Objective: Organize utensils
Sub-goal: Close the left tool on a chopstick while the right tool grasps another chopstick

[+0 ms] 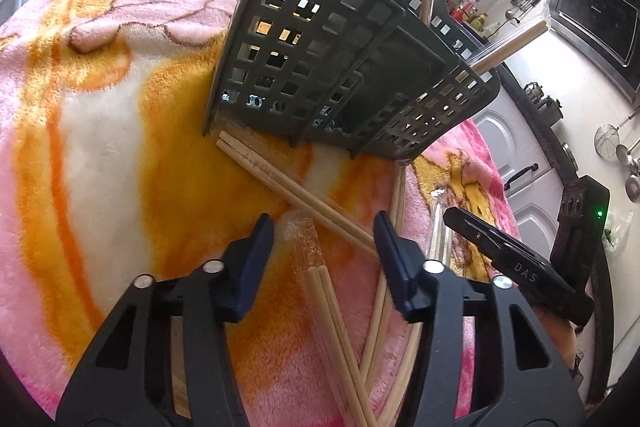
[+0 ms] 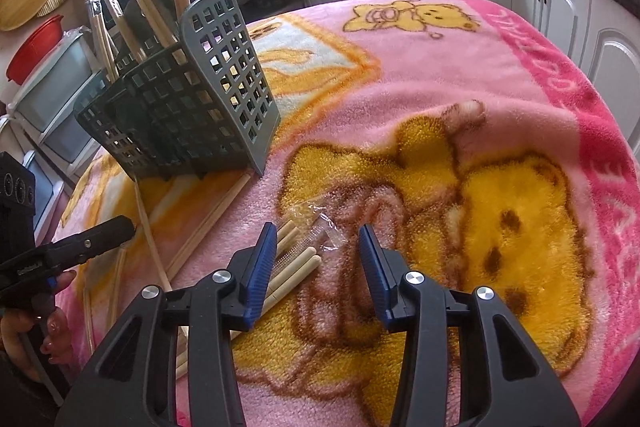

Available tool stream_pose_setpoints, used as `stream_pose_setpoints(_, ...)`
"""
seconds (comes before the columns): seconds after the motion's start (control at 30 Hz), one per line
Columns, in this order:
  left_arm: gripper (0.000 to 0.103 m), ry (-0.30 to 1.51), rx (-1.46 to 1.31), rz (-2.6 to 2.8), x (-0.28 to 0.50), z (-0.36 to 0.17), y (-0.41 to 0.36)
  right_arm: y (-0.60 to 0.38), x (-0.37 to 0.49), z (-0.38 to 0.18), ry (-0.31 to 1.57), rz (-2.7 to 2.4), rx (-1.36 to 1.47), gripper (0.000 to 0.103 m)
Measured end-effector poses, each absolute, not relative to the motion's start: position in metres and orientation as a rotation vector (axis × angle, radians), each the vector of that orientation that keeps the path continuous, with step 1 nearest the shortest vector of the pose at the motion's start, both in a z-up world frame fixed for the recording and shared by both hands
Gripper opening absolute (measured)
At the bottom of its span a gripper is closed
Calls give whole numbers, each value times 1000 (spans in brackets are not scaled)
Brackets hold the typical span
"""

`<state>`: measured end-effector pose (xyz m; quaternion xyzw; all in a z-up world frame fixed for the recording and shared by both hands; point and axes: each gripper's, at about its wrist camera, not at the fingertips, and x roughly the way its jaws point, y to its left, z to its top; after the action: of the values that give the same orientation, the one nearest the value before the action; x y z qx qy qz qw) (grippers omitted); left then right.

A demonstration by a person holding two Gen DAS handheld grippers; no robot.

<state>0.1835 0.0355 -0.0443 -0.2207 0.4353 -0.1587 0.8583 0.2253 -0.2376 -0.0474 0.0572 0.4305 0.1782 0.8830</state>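
Your left gripper, jaws apart, straddles wrapped bamboo chopsticks; the dark perforated plastic caddy stands at twelve o'clock. Your right gripper is likewise parted, empty; its fingers hide the chopsticks' lower ends.

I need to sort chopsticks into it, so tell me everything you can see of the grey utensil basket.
The utensil basket is dark grey plastic with square-holed grid walls and several compartments. It stands upright on the pink blanket. Wrapped chopsticks already stand inside; loose chopsticks lie against its foot. Neither gripper touches it.
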Motion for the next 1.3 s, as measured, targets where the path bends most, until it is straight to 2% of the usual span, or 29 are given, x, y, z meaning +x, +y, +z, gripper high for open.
stream_pose_setpoints(0.07, 29, 917, -465, -339, 184, -46, 35, -238, 227, -49, 900, 372, 121, 41)
stream_pose_setpoints(0.17, 24, 921, -464, -338, 184, -49, 35, -239, 228, -50, 903, 375, 128, 40)
stream_pose_setpoints(0.27, 16, 921, -460, -332, 184, -50, 36, -238, 230, -52, 907, 375, 126, 35)
stream_pose_setpoints(0.33, 15, 920, -465, -334, 183, -51, 37, -238, 230, -53, 907, 377, 123, 23)
stream_pose_setpoints(0.47, 12, 920, -468, -332, 183, -51, 39, -237, 228, -52, 901, 389, 124, 14)
stream_pose_setpoints(0.53, 12, 919, -468, -332, 184, -51, 38, -236, 226, -51, 896, 401, 131, 6)
stream_pose_setpoints(0.77, 5, 916, -478, -344, 183, -50, 39, -245, 216, -45, 868, 409, 164, 3)
stream_pose_setpoints(1.3, 3, 752, -491, -334, 166, 0, 60, -268, 182, 22, 620, 382, 153, 2)
